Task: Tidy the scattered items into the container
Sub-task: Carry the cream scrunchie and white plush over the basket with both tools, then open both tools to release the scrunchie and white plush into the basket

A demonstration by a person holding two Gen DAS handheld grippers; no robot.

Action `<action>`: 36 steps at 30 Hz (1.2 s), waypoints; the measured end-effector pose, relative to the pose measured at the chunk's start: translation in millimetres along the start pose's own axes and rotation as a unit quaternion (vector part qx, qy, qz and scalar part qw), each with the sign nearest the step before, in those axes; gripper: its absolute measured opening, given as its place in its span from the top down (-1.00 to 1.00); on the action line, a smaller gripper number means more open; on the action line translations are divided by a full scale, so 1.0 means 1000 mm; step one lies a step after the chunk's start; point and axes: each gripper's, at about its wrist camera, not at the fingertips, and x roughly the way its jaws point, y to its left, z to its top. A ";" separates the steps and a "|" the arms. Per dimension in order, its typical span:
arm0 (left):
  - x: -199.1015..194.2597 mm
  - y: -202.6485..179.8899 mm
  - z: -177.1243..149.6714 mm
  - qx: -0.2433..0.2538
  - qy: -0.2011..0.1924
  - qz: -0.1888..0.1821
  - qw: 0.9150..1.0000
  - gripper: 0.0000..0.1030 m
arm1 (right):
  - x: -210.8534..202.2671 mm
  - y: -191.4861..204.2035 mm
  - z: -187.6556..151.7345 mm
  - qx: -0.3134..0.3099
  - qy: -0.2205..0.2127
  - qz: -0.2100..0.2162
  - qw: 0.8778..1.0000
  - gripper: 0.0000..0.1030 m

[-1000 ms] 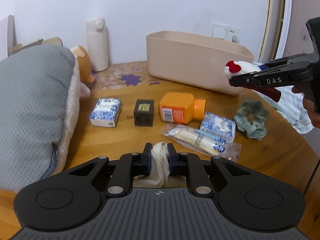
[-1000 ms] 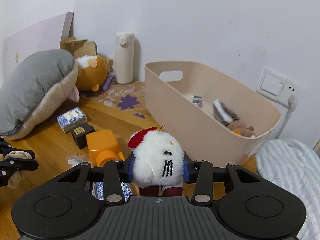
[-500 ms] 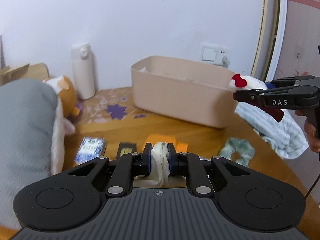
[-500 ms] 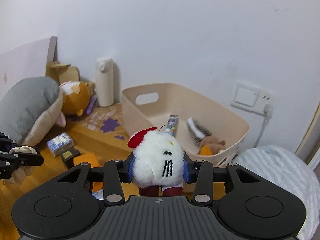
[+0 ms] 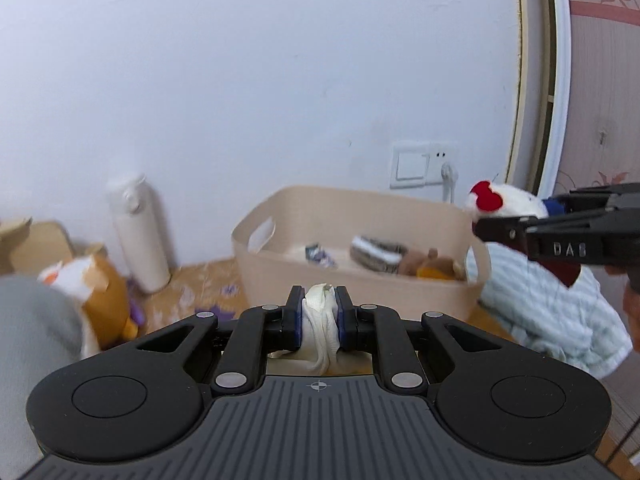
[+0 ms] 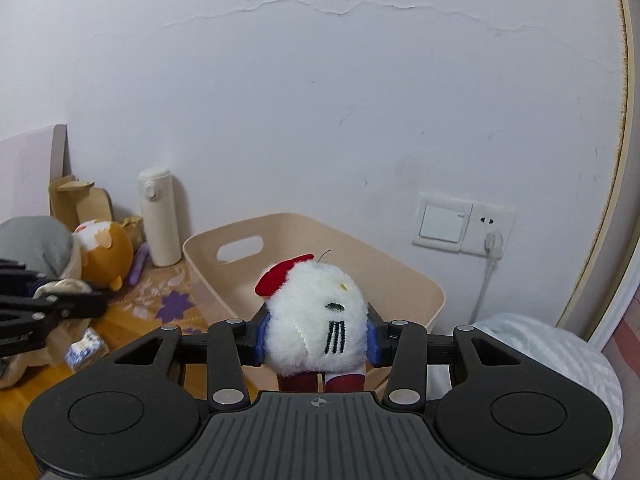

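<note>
White plush [image 6: 316,320] clamped in right hand-held gripper [image 6: 316,340], hides bin [image 6: 400,276] contents; left hand-held gripper [image 5: 319,320] pinches cloth [image 5: 320,320].

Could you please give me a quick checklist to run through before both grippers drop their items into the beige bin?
1. Left gripper shut on the cream cloth: ok.
2. Right gripper shut on the white plush with red bow: ok.
3. Beige plastic bin has open space: ok.
4. Plush over the bin opening: cannot tell.
5. Cloth over the bin opening: not ok, short of the near rim.
</note>
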 end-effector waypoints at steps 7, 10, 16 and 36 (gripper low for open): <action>0.045 -0.010 0.032 -0.013 -0.009 0.007 1.000 0.71 | 0.026 -0.012 0.012 0.017 0.006 -0.015 1.000 0.20; 0.065 -0.011 0.040 -0.023 -0.003 0.009 1.000 0.71 | 0.038 -0.019 0.015 0.027 0.009 -0.019 0.999 0.20; 0.102 -0.012 0.051 -0.031 0.009 0.023 0.999 0.71 | 0.061 -0.036 0.018 0.067 0.012 -0.016 0.998 0.20; 0.204 -0.014 0.051 -0.031 0.076 0.016 0.997 0.70 | 0.142 -0.071 0.006 0.125 0.091 -0.042 0.987 0.20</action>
